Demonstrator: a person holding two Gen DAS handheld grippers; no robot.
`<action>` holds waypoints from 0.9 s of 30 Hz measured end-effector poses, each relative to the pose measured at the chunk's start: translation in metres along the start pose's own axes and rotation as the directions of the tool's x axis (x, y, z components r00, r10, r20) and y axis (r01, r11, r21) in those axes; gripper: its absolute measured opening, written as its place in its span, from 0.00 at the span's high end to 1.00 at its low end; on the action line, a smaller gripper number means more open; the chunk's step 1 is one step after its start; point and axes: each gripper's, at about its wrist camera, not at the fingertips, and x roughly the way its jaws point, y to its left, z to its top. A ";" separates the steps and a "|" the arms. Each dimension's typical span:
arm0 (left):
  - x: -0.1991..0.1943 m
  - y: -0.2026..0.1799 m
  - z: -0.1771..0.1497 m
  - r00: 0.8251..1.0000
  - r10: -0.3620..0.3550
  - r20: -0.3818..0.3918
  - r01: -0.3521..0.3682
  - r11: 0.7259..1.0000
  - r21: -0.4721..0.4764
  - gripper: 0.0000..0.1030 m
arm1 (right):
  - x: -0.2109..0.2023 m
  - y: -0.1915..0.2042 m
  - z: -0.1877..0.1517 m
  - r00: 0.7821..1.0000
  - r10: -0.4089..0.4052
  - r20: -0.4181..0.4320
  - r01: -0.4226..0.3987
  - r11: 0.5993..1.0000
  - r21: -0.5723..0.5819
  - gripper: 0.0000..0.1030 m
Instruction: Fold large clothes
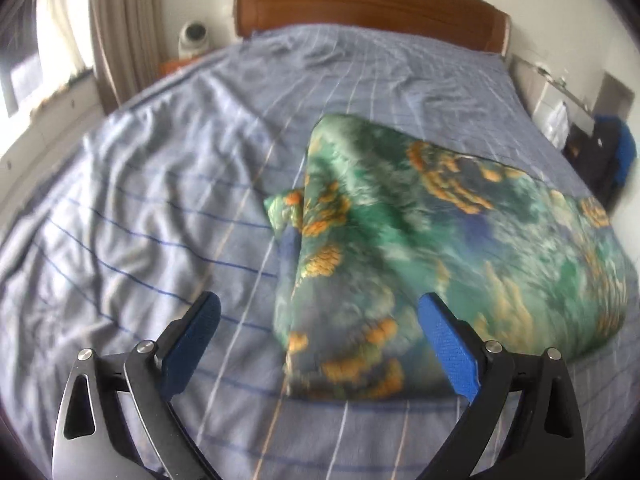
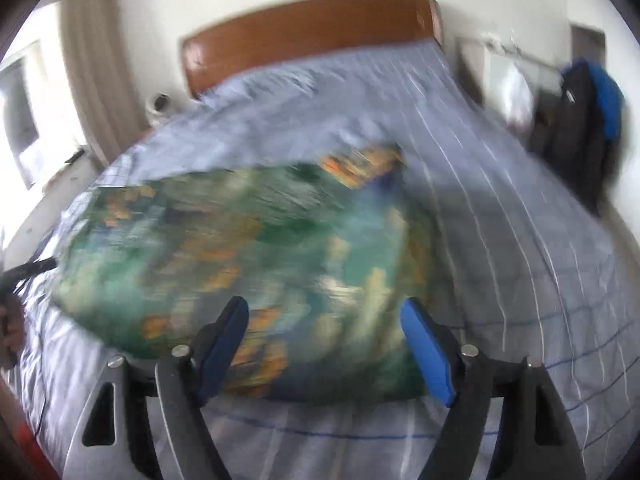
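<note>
The left gripper hangs above the bed with its blue pads spread wide and nothing between them. Its right pad overlaps the near edge of the green patterned garment, though whether it touches the cloth cannot be told. The left pad sits over bare sheet.

The right gripper is likewise spread wide and holds nothing. Both of its blue fingers frame the near edge of the same garment, which fills the middle of this heavily blurred view.

The garment, green and blue with orange blotches, lies in a folded, puffy bundle on the striped blue bedsheet, toward the right half of the bed as the left camera sees it. A small flap of it pokes out on the left side of the bundle. The sheet around it is wrinkled, most strongly on the left.

Beyond the garment stands the brown wooden headboard against a pale wall. Left of the headboard a small white round object sits on a low stand, next to beige curtains and a bright window. To the right of the bed, a dark bag with blue on it hangs by pale furniture. At the far left edge of the right camera's view, a dark thin object lies at the garment's side.
</note>
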 end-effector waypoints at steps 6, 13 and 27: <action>-0.035 -0.019 -0.012 0.999 0.037 0.033 -0.038 0.999 0.014 0.03 | -0.027 0.047 -0.038 0.999 0.033 -0.010 -0.033 0.998 -0.058 0.24; -0.063 -0.033 -0.026 0.995 0.069 0.075 -0.074 0.995 0.061 0.03 | -0.034 0.060 -0.081 0.998 0.039 -0.050 -0.040 0.999 -0.031 0.24; -0.025 -0.079 -0.104 0.999 0.029 0.023 -0.032 0.987 0.156 0.03 | -0.034 0.043 -0.123 0.995 -0.101 -0.026 0.101 0.995 0.009 0.23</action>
